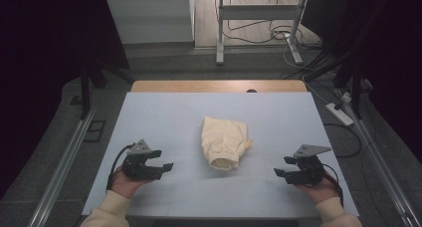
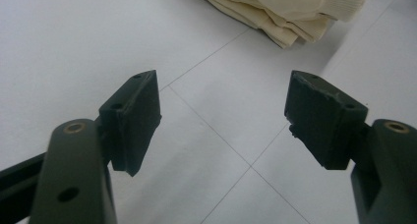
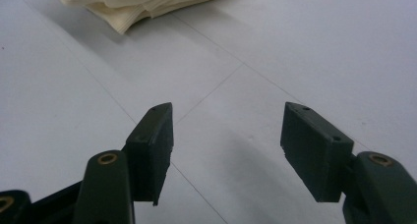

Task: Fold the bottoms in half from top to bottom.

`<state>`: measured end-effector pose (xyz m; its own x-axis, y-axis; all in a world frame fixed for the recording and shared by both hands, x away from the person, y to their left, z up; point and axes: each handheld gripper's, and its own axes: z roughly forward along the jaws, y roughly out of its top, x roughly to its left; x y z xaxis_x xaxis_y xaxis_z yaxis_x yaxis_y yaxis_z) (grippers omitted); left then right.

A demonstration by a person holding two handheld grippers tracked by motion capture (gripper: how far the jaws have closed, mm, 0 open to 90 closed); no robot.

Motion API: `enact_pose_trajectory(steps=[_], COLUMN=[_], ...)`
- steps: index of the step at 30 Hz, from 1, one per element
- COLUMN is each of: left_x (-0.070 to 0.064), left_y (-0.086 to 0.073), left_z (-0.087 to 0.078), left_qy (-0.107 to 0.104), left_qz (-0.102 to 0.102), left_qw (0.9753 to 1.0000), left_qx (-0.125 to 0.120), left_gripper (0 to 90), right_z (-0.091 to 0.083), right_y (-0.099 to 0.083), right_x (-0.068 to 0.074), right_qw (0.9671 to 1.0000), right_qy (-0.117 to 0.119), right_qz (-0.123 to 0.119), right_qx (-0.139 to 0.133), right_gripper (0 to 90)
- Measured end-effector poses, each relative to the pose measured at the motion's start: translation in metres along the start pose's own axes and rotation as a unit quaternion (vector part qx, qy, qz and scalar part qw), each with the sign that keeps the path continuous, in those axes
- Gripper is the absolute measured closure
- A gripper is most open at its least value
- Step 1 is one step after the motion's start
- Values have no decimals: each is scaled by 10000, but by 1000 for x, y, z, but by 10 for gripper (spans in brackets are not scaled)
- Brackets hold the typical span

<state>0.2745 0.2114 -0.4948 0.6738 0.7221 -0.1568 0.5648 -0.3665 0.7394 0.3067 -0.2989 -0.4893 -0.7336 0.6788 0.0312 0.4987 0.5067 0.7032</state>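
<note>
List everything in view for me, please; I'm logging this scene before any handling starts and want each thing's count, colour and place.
Folded garment: one, cream, middle of the table, between the two grippers and touched by neither.
Table mat: one, pale blue-grey with a faint grid of lines, covering the tabletop.
Wooden table edge: one, light brown, showing along the far side of the mat.
Metal stand: one, grey, on the floor beyond the table.
Power strip: one, white, on the floor to the right of the table.
Left gripper: one, black, near left of the mat, jaws apart and empty.
Right gripper: one, black, near right of the mat, jaws apart and empty.
Sleeves: two, cream, at the bottom edge.
</note>
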Motion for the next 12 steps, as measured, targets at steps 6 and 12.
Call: enact_pose_trajectory(steps=[6, 12], left_x=[2, 2], left_y=[-2, -2], left_z=[-2, -3], left_qy=[8, 1], left_qz=[-48, -72], left_qw=[10000, 10000], left_qx=[-21, -49], left_gripper=[292, 292], right_z=[1, 0], right_y=[1, 1], right_x=[1, 1], right_qw=[10000, 10000], right_qy=[19, 11], right_qz=[-44, -62], right_qx=[-46, -74], right_gripper=[366, 363])
